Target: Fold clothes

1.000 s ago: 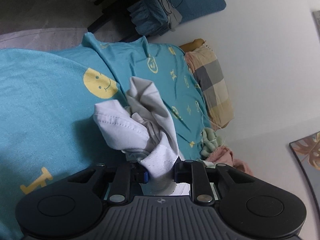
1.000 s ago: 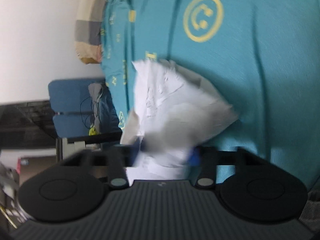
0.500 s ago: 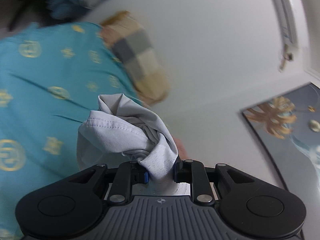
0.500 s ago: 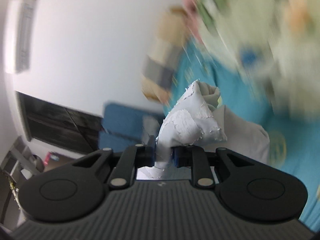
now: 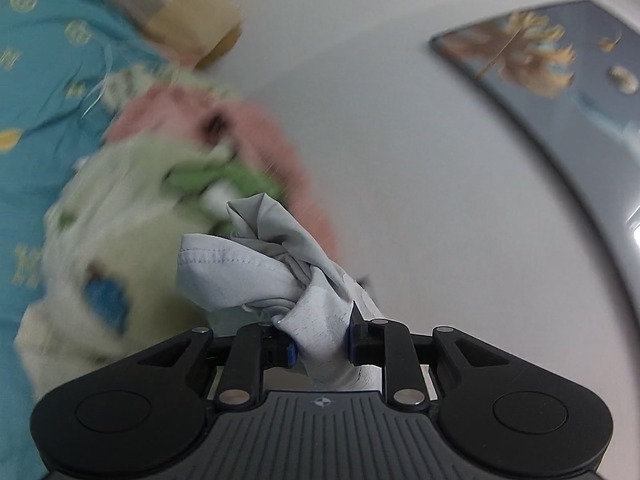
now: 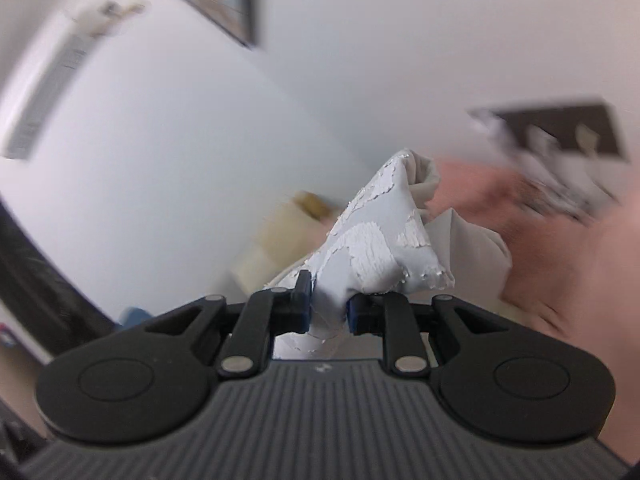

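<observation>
A light grey garment with a cracked white print is bunched in both grippers. In the left wrist view my left gripper (image 5: 320, 350) is shut on a twisted wad of the grey garment (image 5: 256, 268), held up in front of the wall. In the right wrist view my right gripper (image 6: 328, 312) is shut on another bunch of the grey garment (image 6: 384, 240), its print side facing me. How the cloth hangs below the grippers is hidden.
A blurred heap of clothes, cream (image 5: 104, 208), green and pink (image 5: 264, 136), lies on the teal bedspread (image 5: 36, 92) beside a checked pillow (image 5: 160, 4). A framed picture (image 5: 560, 60) hangs on the white wall. Pink fabric (image 6: 560, 260) fills the right of the right wrist view.
Both grippers have swung up and away from the teal bedspread toward the wall and the clothes heap, carrying the grey garment. The right gripper's jaws have drawn tighter on the cloth.
</observation>
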Available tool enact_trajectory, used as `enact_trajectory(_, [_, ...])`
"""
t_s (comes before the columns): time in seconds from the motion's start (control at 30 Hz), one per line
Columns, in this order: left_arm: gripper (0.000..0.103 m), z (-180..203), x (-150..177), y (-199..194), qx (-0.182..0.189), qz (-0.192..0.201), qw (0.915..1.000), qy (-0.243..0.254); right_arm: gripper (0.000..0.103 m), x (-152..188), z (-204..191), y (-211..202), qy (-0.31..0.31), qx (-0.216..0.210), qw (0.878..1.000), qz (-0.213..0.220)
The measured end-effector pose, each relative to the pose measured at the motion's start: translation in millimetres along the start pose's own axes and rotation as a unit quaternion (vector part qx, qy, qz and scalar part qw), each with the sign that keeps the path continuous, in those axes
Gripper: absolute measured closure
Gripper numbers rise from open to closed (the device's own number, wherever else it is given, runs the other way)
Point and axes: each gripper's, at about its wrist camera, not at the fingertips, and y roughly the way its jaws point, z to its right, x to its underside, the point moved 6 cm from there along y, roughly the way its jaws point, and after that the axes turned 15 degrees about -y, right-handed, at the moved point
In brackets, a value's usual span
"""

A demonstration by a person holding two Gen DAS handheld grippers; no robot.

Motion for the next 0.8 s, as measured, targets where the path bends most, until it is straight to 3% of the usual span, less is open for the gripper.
enact_trajectory(0.1, [0.079,-57,29,7,-0.058,-0.031,0.9976,0.022,0.083,59,32,2,0.012,0.029,0.999,-0.04])
enact_trajectory(0.17, [0.078,-77,39,9,-0.066,-0.035,0.9967,0.032,0.083,88,43,3,0.002,0.039,0.998,-0.046])
enact_trajectory(0.3, [0.076,-74,33,3,-0.065,-0.033,0.9961,0.05,0.082,85,30,6,-0.032,0.053,0.997,-0.04])
enact_trajectory(0.37, [0.068,-63,31,-5,-0.086,-0.037,0.9927,0.076,0.08,83,33,3,-0.021,0.058,0.996,-0.058])
enact_trajectory(0.4, [0.057,-57,31,-13,-0.104,-0.035,0.9895,0.095,0.08,83,33,-3,-0.019,0.06,0.996,-0.067])
enact_trajectory(0.43, [0.035,-48,30,-26,-0.122,-0.028,0.9851,0.118,0.078,85,31,-12,-0.018,0.062,0.995,-0.076])
enact_trajectory(0.5, [0.007,-31,34,-53,-0.143,-0.006,0.9739,0.176,0.07,84,25,-28,-0.035,0.07,0.994,-0.078])
enact_trajectory(0.53, [0.002,-18,40,-74,-0.148,0.01,0.9675,0.205,0.059,85,18,-41,-0.05,0.072,0.993,-0.074])
enact_trajectory(0.63, [0.0,2,48,-115,-0.16,0.039,0.9525,0.256,0.019,82,-8,-75,-0.115,0.079,0.989,-0.038])
enact_trajectory(0.67, [0.0,8,52,-129,-0.16,0.043,0.9507,0.262,0.014,81,-18,-86,-0.136,0.082,0.987,-0.022])
enact_trajectory(0.8, [0.0,34,73,-190,-0.154,0.078,0.9389,0.298,0.015,79,-62,-122,-0.207,0.068,0.976,0.005])
